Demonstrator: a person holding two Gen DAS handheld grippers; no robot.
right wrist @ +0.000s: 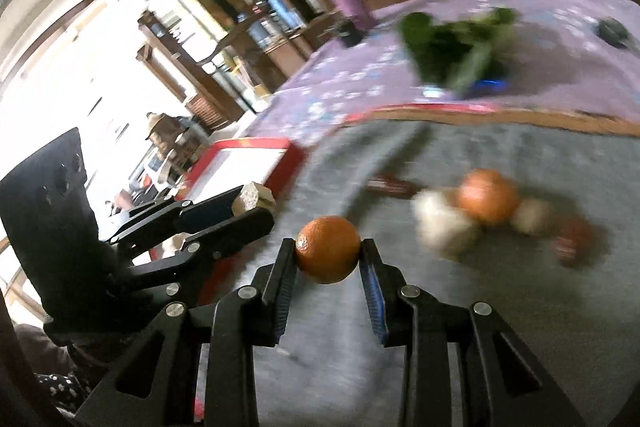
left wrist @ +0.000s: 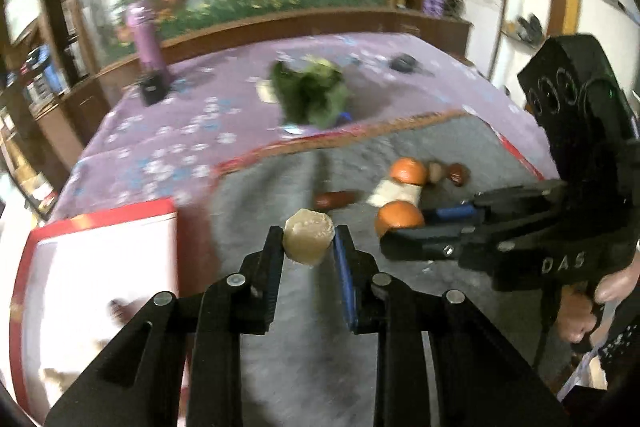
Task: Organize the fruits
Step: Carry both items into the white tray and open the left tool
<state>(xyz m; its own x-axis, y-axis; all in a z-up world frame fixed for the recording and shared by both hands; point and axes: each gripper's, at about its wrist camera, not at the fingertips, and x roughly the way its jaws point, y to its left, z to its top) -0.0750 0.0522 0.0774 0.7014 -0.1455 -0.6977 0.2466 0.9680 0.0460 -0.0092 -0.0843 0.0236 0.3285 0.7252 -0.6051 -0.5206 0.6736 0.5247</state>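
Observation:
My left gripper [left wrist: 308, 241] is shut on a pale yellowish chunk of fruit [left wrist: 309, 235], held above the grey mat [left wrist: 280, 307]. My right gripper [right wrist: 328, 253] is shut on a small orange [right wrist: 328, 249], also lifted off the mat. The two grippers sit side by side. In the left wrist view the right gripper [left wrist: 404, 231] comes in from the right with its orange [left wrist: 398, 218]. In the right wrist view the left gripper [right wrist: 256, 205] shows at the left with the pale chunk [right wrist: 252, 197]. A second orange [left wrist: 408, 170] lies on the mat among white pieces [left wrist: 396, 193] and brown fruits [left wrist: 458, 173].
A red-rimmed white tray [left wrist: 100, 267] lies at the mat's left edge. A reddish-brown long piece [left wrist: 334, 199] lies mid-mat. Beyond, on the purple flowered cloth [left wrist: 180, 131], are a green leafy bunch [left wrist: 312, 95], a purple bottle [left wrist: 146, 39] and a dark object [left wrist: 404, 62]. A hand [left wrist: 600, 299] grips the right tool.

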